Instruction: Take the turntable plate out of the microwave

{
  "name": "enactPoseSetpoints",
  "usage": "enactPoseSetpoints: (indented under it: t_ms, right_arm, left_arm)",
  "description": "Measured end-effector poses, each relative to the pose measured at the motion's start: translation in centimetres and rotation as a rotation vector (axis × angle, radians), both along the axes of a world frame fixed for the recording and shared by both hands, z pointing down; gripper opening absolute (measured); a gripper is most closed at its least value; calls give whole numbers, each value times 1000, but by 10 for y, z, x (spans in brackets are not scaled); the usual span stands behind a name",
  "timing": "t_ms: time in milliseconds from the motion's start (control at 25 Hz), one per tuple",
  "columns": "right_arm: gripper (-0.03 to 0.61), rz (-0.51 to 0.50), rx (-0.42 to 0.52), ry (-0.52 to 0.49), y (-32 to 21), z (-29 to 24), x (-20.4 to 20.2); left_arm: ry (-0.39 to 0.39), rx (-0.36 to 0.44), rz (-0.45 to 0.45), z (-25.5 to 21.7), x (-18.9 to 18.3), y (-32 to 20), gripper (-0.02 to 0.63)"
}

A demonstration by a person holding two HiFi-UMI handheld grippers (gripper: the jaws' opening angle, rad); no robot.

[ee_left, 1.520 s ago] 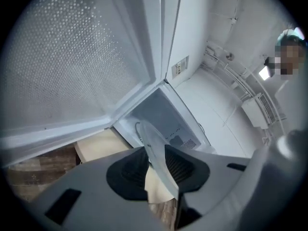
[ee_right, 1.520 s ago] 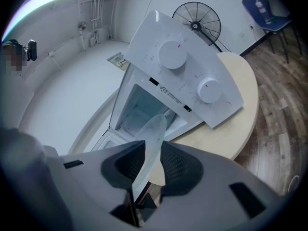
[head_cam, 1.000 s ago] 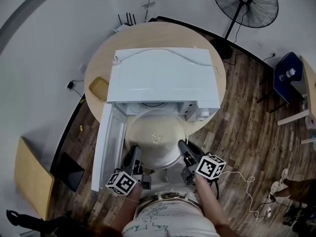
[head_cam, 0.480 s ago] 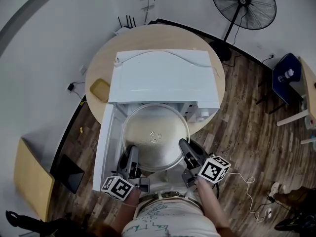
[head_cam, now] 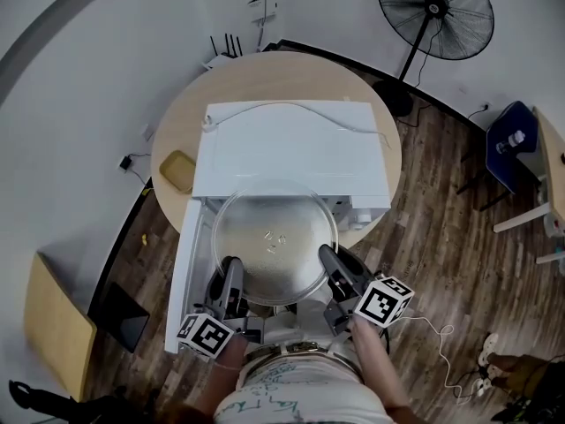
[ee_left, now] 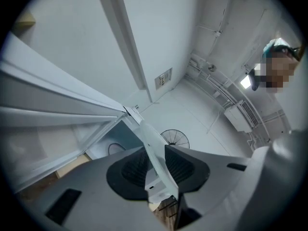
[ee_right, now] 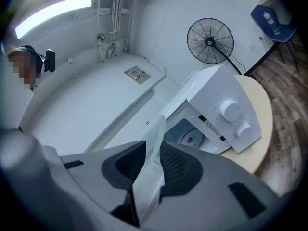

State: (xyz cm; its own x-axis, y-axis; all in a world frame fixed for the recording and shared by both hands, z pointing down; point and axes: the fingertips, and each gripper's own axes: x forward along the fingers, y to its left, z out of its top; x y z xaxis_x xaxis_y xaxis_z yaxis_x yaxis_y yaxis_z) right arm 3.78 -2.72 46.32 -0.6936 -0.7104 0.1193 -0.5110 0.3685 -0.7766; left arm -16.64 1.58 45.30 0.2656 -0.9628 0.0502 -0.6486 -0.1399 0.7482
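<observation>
Nearly done: turntable plate (head_cam: 276,247) outside microwave (head_cam: 291,148), rim clamped in fingers of left gripper (head_cam: 232,270) at 7 o'clock, right gripper (head_cam: 327,258) at 5; set-down left.

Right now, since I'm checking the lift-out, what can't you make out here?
Microwave interior: head view, hidden under its top and the glass plate.
Yellow item on table: head view, too small to name.
Plate's face: both gripper views, seen edge-on only.
</observation>
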Motion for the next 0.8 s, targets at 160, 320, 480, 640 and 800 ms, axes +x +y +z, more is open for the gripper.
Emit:
enactPoseSetpoints:
  t_ms: [160, 320, 480, 640, 800]
  right_arm:
    - [84, -2, -7, -10, -15, 0, 1]
    - [83, -8, -7, -15, -30, -5, -1]
    - [83, -7, -19, -9, -44, -7, -5]
    - [83, -4, -18, -7, -58, -7, -7]
    - [83, -4, -21, -11, -70, -7, -8]
  left_arm:
    - [14, -14, -9, -1, 1, -13, 110]
    - [22, -13, -12, -5, -1, -27, 109]
    - [27, -21, -20, -5, -4, -40, 109]
    - [26, -32, -21, -3, -6, -53, 110]
    - [30, -42, -22, -3, -7, -66, 109]
